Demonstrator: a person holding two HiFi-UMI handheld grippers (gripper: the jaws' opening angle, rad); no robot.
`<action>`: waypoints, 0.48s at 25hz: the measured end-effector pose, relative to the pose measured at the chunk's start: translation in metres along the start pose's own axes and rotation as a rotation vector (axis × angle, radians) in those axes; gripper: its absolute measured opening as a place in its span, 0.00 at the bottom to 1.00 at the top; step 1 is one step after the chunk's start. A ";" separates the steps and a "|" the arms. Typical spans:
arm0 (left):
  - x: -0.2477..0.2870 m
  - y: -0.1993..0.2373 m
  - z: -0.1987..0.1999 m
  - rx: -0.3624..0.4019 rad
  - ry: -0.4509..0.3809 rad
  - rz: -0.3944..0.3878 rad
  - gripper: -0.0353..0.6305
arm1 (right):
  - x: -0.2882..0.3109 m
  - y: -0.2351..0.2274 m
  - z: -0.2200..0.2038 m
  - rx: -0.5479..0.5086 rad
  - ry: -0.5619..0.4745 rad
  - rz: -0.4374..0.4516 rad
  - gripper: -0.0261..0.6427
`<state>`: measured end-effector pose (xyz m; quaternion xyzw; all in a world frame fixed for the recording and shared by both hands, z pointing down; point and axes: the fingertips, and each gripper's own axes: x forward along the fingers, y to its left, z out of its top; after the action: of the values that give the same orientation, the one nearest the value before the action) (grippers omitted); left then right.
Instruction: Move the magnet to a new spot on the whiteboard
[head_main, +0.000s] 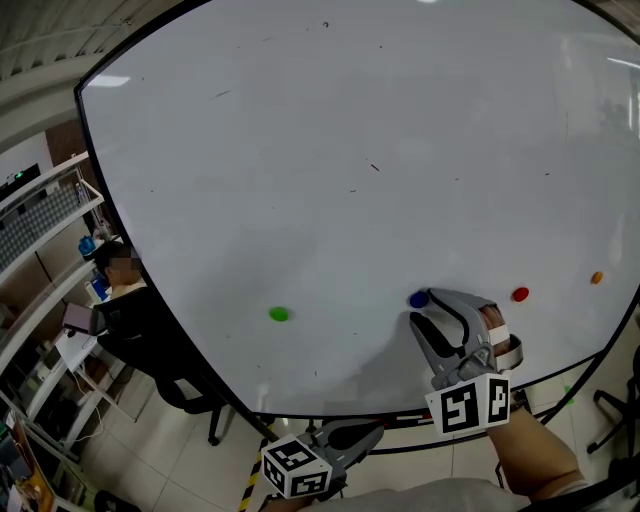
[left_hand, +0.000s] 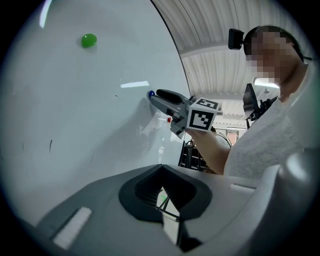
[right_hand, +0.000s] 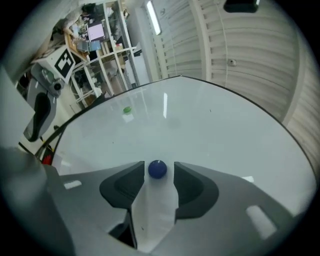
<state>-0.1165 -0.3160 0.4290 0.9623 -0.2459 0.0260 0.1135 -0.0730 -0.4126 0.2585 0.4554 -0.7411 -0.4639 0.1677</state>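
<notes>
Closest to the lens, low in the head view, hang the left tongs (head_main: 374, 431), grey plastic with a black-and-white marker cube on the back. Their own view shows the jaws clenched tip to tip on nothing, held off from the big glossy whiteboard (head_main: 330, 150) near its lower edge. My guess is they are parked there to stay out of the way, since one small magnet needs only one tool.

The right tongs (head_main: 424, 306) do the work. They are right up at the board, low on its right half, with the small round blue magnet (head_main: 418, 299) between the two tips. In the right gripper view the jaws stand released. The blue magnet (right_hand: 157, 170) is stuck to the board with a sliver of white showing on either side, so neither pad touches it. Straddling it like that lines the pads up on its rim, which looks to me the only sure way to hold something so small and smooth.

Other magnets dot the same lower band: a green magnet (head_main: 279, 314) well to the left, a red magnet (head_main: 520, 294) just right of the right tongs, and an orange magnet (head_main: 596, 278) near the board's edge. Plenty of bare board lies above for a fresh spot. Whether this is the blue magnet's old place or its new one I cannot tell.
</notes>
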 end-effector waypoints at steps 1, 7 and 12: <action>-0.002 0.001 0.000 -0.002 -0.001 -0.002 0.03 | -0.006 0.003 0.003 0.045 -0.013 0.027 0.29; -0.017 0.015 -0.020 -0.059 -0.022 0.007 0.03 | -0.040 0.056 -0.004 0.324 -0.069 0.188 0.17; -0.029 0.027 -0.052 -0.073 -0.031 -0.016 0.03 | -0.066 0.124 -0.044 0.630 0.091 0.296 0.05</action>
<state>-0.1549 -0.3132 0.4825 0.9598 -0.2405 0.0010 0.1450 -0.0731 -0.3624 0.3970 0.3927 -0.8976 -0.1623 0.1171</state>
